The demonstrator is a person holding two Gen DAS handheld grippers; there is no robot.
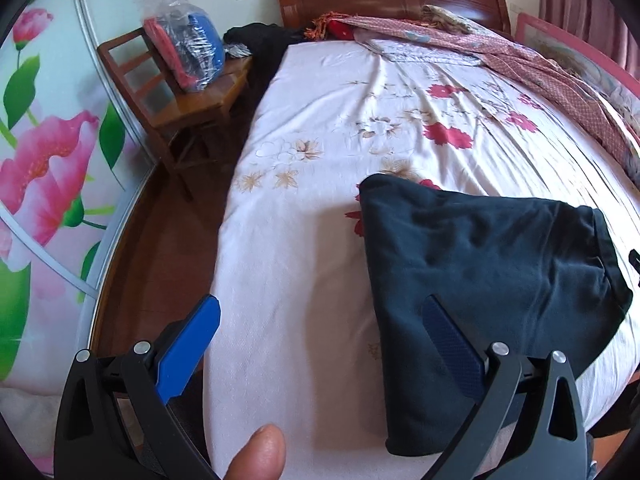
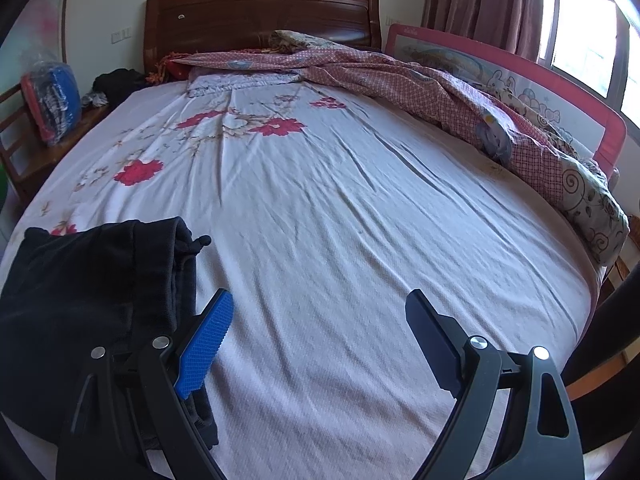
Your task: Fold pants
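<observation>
Two claws wide apart; chair [image 1: 176, 92] w/ bag [image 1: 188, 40] beside bed [image 2: 340, 220].

The folded dark fabric pants [image 2: 92, 300] are being cut off by the left edge of the right wrist picture, and their near end is being hidden behind the black right gripper [image 2: 320, 344] frame. In the left wrist picture their near corner is being covered by the black left gripper [image 1: 320, 344] arm. A fingertip [image 1: 256, 454] is being cropped by the bottom edge, the rest of the hand unseen. The contents of the clear plastic bag [image 1: 184, 40] on the wooden chair [image 1: 176, 96] are being blurred; only red and blue can be told. The dark cloth heap [image 1: 260, 40] beside the headboard is too indistinct to identify.
</observation>
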